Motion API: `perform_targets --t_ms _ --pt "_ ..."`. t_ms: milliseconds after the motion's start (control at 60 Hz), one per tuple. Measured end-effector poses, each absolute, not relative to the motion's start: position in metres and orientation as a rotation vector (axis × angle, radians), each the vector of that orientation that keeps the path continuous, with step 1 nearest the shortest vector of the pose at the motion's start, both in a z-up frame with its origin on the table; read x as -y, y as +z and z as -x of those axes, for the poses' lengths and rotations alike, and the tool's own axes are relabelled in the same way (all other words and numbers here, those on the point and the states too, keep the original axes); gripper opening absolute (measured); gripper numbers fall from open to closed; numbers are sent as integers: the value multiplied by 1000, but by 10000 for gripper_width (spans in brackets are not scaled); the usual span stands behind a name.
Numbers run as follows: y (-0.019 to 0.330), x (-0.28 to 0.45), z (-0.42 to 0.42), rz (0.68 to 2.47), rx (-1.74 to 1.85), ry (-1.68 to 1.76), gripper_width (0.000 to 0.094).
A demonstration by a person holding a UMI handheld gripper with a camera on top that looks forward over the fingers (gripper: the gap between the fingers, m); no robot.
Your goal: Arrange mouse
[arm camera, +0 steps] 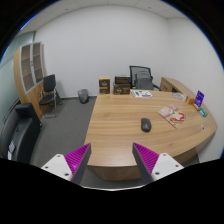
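Note:
A small dark mouse (146,125) lies on the wooden table (115,128), toward its right half and well beyond my fingers. My gripper (112,158) is open and empty, with its two magenta pads (78,157) spread wide apart over the table's near edge. Nothing stands between the fingers.
Papers and a pink item (174,115) lie right of the mouse, a purple box (199,99) stands at the far right. A black office chair (141,76) is behind the table, another chair (49,90) and shelves (30,70) at the left, a bin (83,96) near the back wall.

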State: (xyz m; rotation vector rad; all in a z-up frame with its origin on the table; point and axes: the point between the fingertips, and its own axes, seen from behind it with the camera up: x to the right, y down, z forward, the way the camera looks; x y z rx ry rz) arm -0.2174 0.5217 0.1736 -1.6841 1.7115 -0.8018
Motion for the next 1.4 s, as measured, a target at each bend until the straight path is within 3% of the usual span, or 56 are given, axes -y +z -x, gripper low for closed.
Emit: perform_targets --t_ms 333,733,1400 --pt "172 -487 211 1660 -1750 -842 860" --pt "155 -398 202 1654 -1816 -926 870" --pt "55 -325 138 1740 -1783 -828 872"
